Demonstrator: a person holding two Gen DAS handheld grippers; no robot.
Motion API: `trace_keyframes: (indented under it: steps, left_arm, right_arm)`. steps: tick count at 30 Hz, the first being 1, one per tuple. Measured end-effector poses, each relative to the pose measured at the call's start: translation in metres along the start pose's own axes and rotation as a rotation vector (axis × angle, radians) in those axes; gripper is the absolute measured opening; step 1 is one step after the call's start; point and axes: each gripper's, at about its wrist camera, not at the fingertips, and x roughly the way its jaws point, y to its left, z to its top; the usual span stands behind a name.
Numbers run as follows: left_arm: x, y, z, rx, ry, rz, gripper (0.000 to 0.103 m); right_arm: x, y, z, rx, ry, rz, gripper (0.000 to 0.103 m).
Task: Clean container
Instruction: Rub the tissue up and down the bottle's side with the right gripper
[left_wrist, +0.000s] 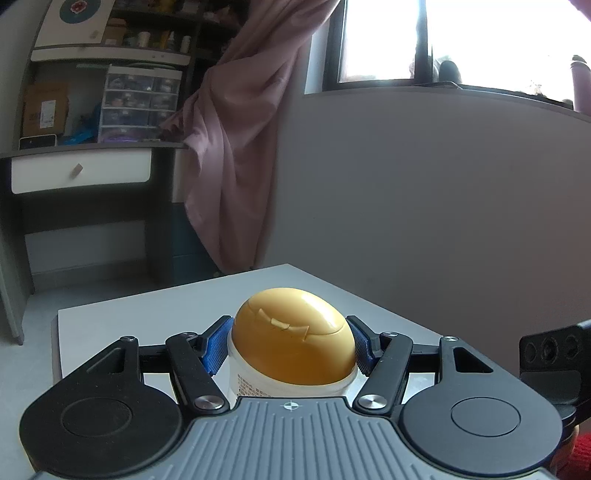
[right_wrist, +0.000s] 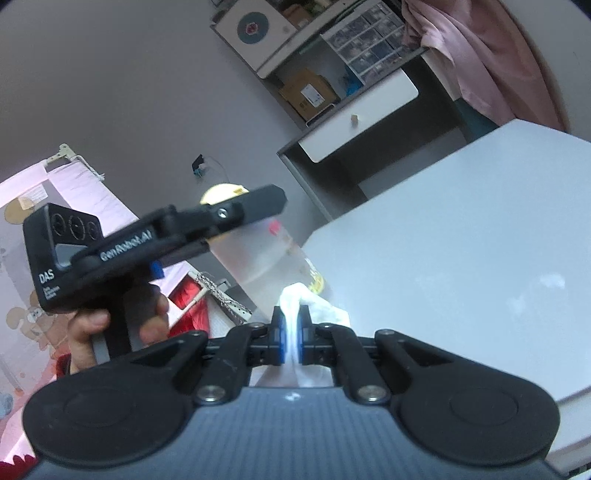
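Note:
A white container (left_wrist: 291, 347) with a domed yellow lid stands upright between the blue pads (left_wrist: 216, 345) of my left gripper (left_wrist: 291, 334), which is shut on its sides above the white table (left_wrist: 147, 314). In the right wrist view the same container (right_wrist: 255, 251) is blurred, with its yellow lid (right_wrist: 218, 194) peeking over the left gripper's black housing (right_wrist: 110, 251), which a hand (right_wrist: 88, 332) holds. My right gripper (right_wrist: 290, 332) is shut on a crumpled white cloth (right_wrist: 295, 299). The cloth's tip reaches the container's lower end.
The white table (right_wrist: 461, 240) spreads to the right. A desk with a white drawer (left_wrist: 77, 173) and cluttered shelves stands at the far left beside a pink curtain (left_wrist: 240, 129). A grey wall and a bright window (left_wrist: 480, 37) lie ahead. Red fabric (right_wrist: 188, 299) lies low on the left.

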Motion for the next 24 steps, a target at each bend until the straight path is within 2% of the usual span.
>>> trace_keyframes:
  steps: [8,16,19,24]
  left_arm:
    - [-0.001,0.001,-0.005,0.009,-0.001,-0.002,0.065]
    - [-0.004,-0.002,-0.006,0.015,0.001,-0.004,0.065]
    - [-0.005,0.001,-0.006,0.002,-0.002,-0.007,0.065]
    - [-0.005,-0.001,-0.009,0.006,-0.003,-0.006,0.065]
  right_arm:
    - [0.0,0.003,-0.001,-0.005,0.008,-0.031,0.006]
    - [-0.014,0.041,0.019,-0.126,-0.101,0.055,0.006]
    - [-0.009,0.047,0.021,-0.154,-0.099,0.051,0.006]
    - [-0.004,0.036,0.013,-0.108,-0.067,0.049,0.005]
